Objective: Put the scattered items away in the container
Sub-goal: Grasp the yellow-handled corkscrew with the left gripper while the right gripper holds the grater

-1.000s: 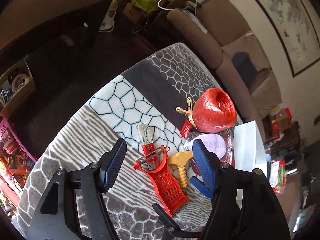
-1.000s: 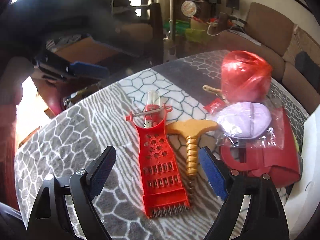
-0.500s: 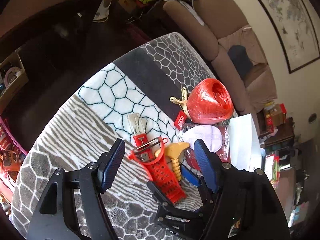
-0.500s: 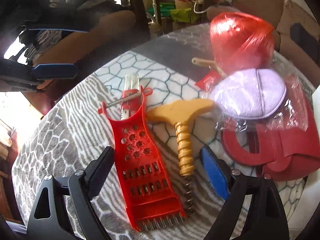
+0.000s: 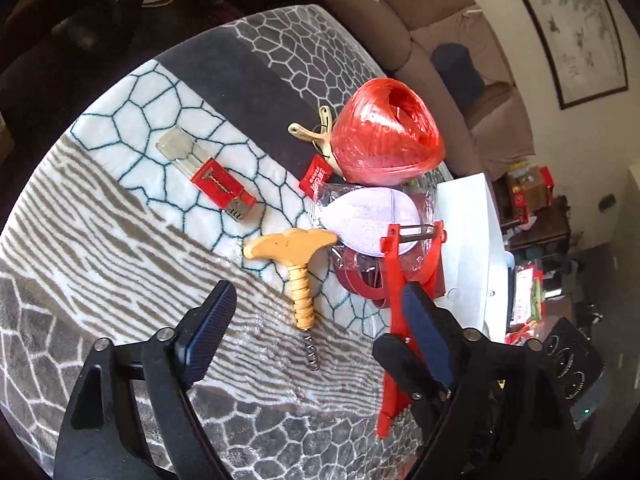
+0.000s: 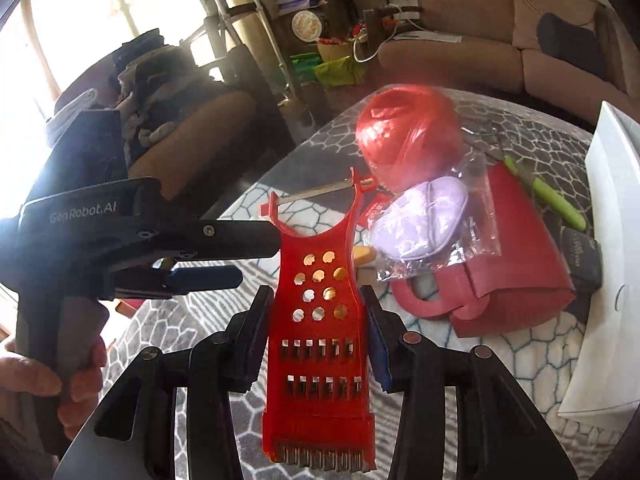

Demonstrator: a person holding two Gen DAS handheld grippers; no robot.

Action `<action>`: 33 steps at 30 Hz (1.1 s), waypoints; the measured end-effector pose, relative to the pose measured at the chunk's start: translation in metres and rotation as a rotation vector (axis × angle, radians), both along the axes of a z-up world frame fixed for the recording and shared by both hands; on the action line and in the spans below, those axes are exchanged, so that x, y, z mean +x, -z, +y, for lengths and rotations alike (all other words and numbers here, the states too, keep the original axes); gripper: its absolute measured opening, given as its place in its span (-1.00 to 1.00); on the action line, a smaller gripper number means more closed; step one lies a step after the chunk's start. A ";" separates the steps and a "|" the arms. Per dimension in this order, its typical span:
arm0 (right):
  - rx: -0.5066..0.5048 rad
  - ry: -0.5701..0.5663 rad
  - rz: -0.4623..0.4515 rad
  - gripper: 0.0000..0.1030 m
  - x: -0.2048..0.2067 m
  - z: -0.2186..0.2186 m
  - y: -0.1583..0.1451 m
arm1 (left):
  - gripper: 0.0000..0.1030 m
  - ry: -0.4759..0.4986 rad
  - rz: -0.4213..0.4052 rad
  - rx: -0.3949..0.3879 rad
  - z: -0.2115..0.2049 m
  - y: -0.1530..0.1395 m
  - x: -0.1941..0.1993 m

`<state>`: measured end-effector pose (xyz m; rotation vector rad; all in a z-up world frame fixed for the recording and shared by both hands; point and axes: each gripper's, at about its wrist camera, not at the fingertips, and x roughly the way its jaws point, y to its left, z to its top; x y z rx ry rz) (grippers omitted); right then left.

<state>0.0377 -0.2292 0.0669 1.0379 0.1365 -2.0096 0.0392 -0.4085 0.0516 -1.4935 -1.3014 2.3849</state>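
Note:
My right gripper [image 6: 316, 312] is shut on a red plastic grater [image 6: 320, 320] and holds it lifted above the patterned blanket; the grater also shows at the right of the left wrist view [image 5: 404, 280]. My left gripper [image 5: 316, 320] is open and empty, hovering over a wooden-handled corkscrew [image 5: 298, 268]. A red and clear box [image 5: 212, 176], a ball of red twine [image 5: 386, 136], a bagged lilac pad [image 5: 372, 216] and a red holder [image 6: 508, 280] lie on the blanket. The white container [image 5: 472, 240] stands at the right.
A green-handled tool [image 6: 548, 200] and a dark small box [image 6: 580, 256] lie by the white container [image 6: 616, 240]. A wooden clip [image 5: 316, 132] sits beside the twine. A brown sofa [image 5: 440, 32] is behind the table. The left gripper's body [image 6: 132, 240] is close to the grater's left.
My right gripper closed on the red grater and lifted it off the blanket toward the right. The red and clear box beneath it is now uncovered. My left gripper moved closer over the corkscrew.

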 end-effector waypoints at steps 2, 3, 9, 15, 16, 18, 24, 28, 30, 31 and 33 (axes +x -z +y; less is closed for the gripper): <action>-0.002 0.039 0.006 -0.14 0.003 0.017 -0.011 | 0.67 0.003 -0.027 -0.038 0.009 0.003 -0.004; -0.001 0.055 0.011 -0.14 0.005 0.027 -0.017 | 0.67 0.006 -0.039 -0.063 0.014 0.005 -0.006; -0.031 0.139 0.035 -0.14 0.025 0.090 -0.042 | 0.44 0.034 -0.085 -0.278 0.044 0.018 -0.017; -0.102 0.134 0.020 -0.14 0.049 0.121 -0.050 | 0.16 0.016 -0.077 -0.387 0.059 0.024 -0.021; -0.107 0.130 0.023 -0.14 0.052 0.124 -0.048 | 0.05 0.013 -0.078 -0.413 0.062 0.023 -0.021; -0.111 0.126 0.031 -0.14 0.054 0.127 -0.042 | -0.49 0.023 -0.067 -0.464 0.072 0.021 -0.024; -0.137 0.141 -0.023 -0.14 0.042 0.142 -0.025 | -0.73 0.000 -0.054 -0.388 0.074 0.021 -0.030; -0.164 0.150 -0.028 -0.14 0.040 0.150 -0.029 | -0.74 -0.052 0.018 -0.354 0.065 -0.013 -0.022; -0.172 0.147 -0.024 -0.14 0.040 0.153 -0.032 | -0.74 -0.068 0.068 -0.349 0.064 -0.035 -0.015; -0.178 0.146 -0.024 -0.14 0.039 0.156 -0.033 | -0.74 -0.069 0.088 -0.356 0.065 -0.045 -0.014; -0.193 0.150 -0.030 -0.14 0.038 0.162 -0.034 | -0.74 -0.065 0.133 -0.358 0.070 -0.064 -0.009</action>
